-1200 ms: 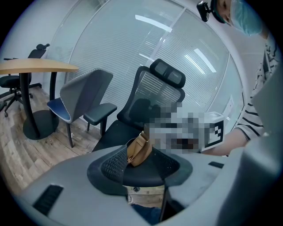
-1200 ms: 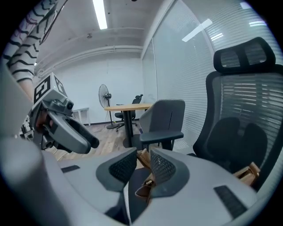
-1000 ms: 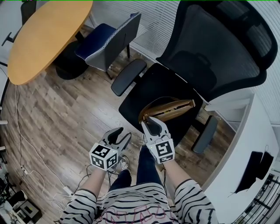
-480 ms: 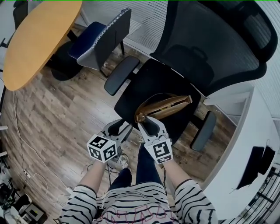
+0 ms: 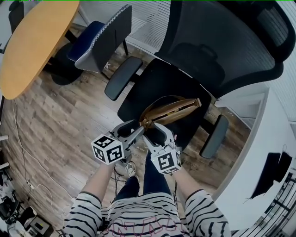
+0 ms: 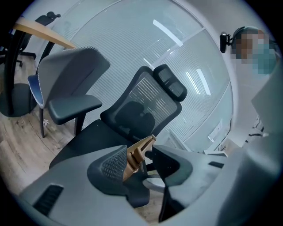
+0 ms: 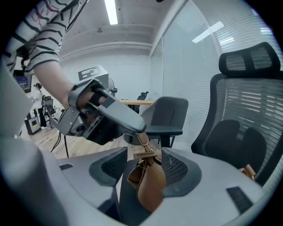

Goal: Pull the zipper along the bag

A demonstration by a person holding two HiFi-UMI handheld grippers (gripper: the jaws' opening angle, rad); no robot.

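Office, meeting-room corner. Black mesh swivel chair (image 5: 222,51) with headrest and armrests, blue-seat visitor chair (image 5: 99,39), oval wood tabletop (image 5: 32,41), white desk (image 5: 263,152) at right. Slatted blinds (image 5: 148,21) along the wall, wood-look floor (image 5: 60,120). Right gripper view: ceiling strip light (image 7: 110,11), white walls, more chairs and equipment stands farther back

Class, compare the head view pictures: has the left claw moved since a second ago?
Yes. Judged against the black chair seat, the left claw has moved up and right, closing in on the near end of the tan bag lying there.
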